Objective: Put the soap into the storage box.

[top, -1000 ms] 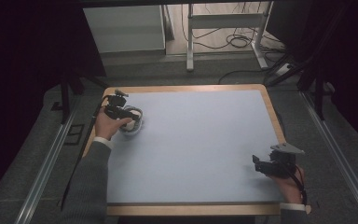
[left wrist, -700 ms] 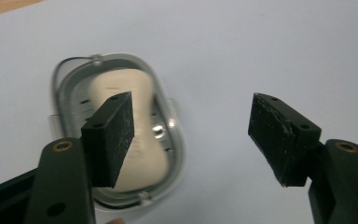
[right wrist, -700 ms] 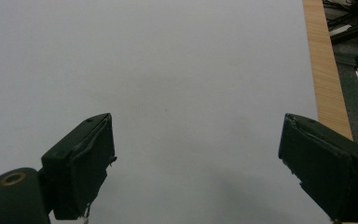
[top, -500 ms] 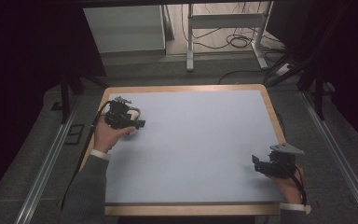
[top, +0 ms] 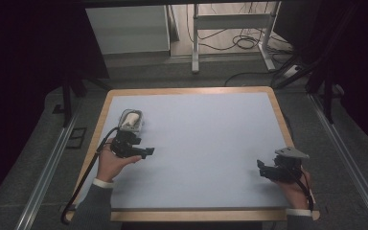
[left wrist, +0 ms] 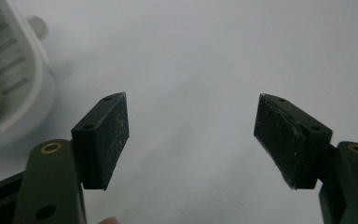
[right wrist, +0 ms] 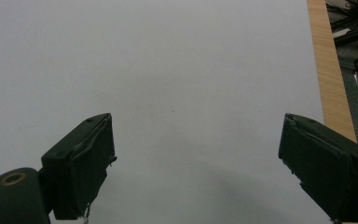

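A small clear container [top: 130, 120] with something pale inside lies on the pale blue table top [top: 206, 139] near its far left corner. The container's ribbed wall [left wrist: 14, 88] also shows at the left edge of the left gripper view. My left gripper [top: 143, 152] sits just in front of it, apart from it, open with nothing between its jaws [left wrist: 191, 140]. My right gripper [top: 261, 168] rests near the table's front right, open and empty [right wrist: 196, 158], facing across the bare surface.
A wooden rim [top: 187, 90] frames the table; its right edge [right wrist: 328, 70] is close to my right gripper. Beyond the table stand a white cabinet [top: 127, 28], a metal frame [top: 230, 21] and loose cables [top: 249, 43] on the floor.
My left gripper has let go of the container and drawn back toward the front, leaving it on the table. The right gripper has stayed put.
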The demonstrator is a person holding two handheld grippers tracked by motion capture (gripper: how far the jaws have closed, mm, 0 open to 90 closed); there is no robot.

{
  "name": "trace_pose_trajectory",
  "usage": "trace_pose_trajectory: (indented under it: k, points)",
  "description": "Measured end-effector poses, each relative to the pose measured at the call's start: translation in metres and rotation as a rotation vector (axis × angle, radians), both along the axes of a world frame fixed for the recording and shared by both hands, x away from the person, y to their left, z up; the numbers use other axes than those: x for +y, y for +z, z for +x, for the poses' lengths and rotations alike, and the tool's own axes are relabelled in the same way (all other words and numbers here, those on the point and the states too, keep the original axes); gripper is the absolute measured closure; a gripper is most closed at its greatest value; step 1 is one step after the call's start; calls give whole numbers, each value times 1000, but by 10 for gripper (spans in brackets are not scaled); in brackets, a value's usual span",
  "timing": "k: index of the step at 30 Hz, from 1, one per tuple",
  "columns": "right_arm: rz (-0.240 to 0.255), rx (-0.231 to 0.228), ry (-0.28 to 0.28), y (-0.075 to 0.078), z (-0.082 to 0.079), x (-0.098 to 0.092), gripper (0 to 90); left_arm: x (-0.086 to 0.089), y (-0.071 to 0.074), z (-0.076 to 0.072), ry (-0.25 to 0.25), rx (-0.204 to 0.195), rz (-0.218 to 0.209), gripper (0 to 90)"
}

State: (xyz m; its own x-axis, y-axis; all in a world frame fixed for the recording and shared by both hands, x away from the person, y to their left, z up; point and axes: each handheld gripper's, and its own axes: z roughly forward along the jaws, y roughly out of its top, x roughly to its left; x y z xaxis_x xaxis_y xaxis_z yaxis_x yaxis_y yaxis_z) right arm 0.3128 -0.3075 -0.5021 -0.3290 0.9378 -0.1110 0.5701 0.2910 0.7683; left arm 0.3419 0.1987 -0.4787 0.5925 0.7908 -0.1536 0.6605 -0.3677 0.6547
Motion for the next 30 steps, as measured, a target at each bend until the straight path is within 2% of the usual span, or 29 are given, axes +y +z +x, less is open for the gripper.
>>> trace_pose_trajectory:
  k: [4,9,11,12,13,14,15,24,30]
  points:
    - [1,0,1,0,0,0,102,-2,-11,-6,7,5,1,266]
    - [-1,-2,0,0,0,0,102,-6,-28,-13,-9,33,-4,258]
    - [-3,-3,1,0,0,0,102,-6,-30,-14,-7,34,-11,258]
    - [-4,-2,2,1,-1,0,102,-6,-37,-16,-11,49,-12,259]
    - [-5,-3,3,1,0,0,102,-6,-39,-16,-11,52,7,258]
    - [-5,-3,3,1,0,0,102,-6,-39,-16,-11,52,7,255]
    - [-5,-5,2,1,0,-1,102,-6,-41,-17,4,52,29,256]
    - [1,-18,5,4,-2,-2,102,-4,-40,-18,10,44,4,254]
    - [20,-39,24,8,-3,-2,102,-1,-39,-19,24,34,9,252]
